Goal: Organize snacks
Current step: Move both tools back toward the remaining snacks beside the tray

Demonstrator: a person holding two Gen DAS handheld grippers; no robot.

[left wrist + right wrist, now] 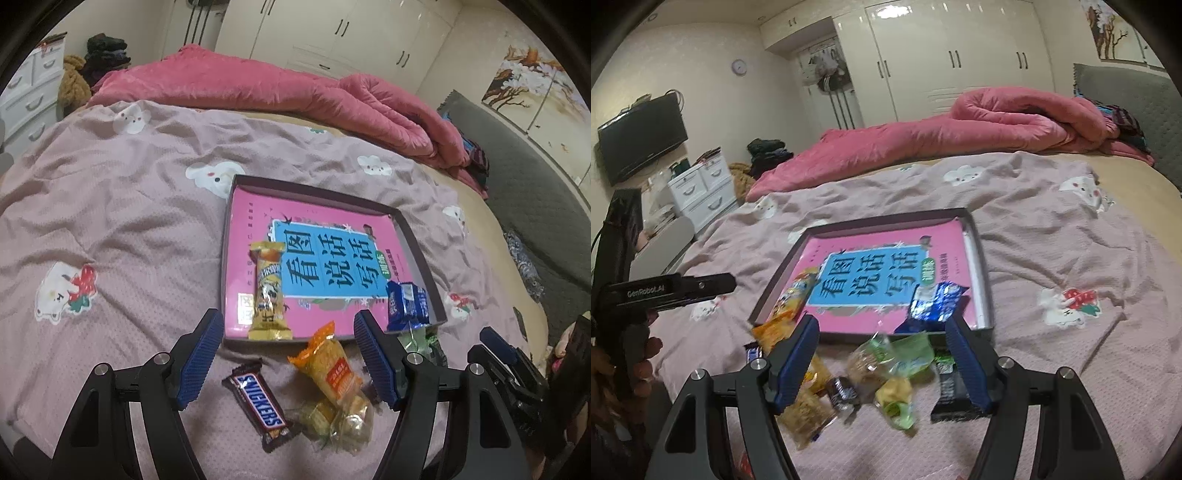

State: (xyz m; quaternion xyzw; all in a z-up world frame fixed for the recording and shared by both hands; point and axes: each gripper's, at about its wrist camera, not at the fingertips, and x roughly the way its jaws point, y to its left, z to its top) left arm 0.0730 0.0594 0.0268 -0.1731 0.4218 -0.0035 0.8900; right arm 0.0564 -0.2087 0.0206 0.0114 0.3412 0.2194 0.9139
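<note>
A dark shallow box (417,247) lined with a pink book lies on the bed. In it lie a yellow snack bar (269,291) and a blue packet (406,304). In front of the box lie a Snickers bar (258,404) and an orange-yellow packet (334,373). My left gripper (286,360) is open above them and holds nothing. My right gripper (882,365) is open and empty over loose green packets (897,358), a small dark candy (842,395) and a black bar (951,391). The box (980,258) and blue packet (936,301) lie just beyond it.
The snacks lie on a pinkish quilt (110,229) with cartoon prints. A rolled pink blanket (942,129) lies across the far side of the bed. White drawers (701,188) and a TV (642,136) stand to the left. The grey headboard (1126,92) is at right.
</note>
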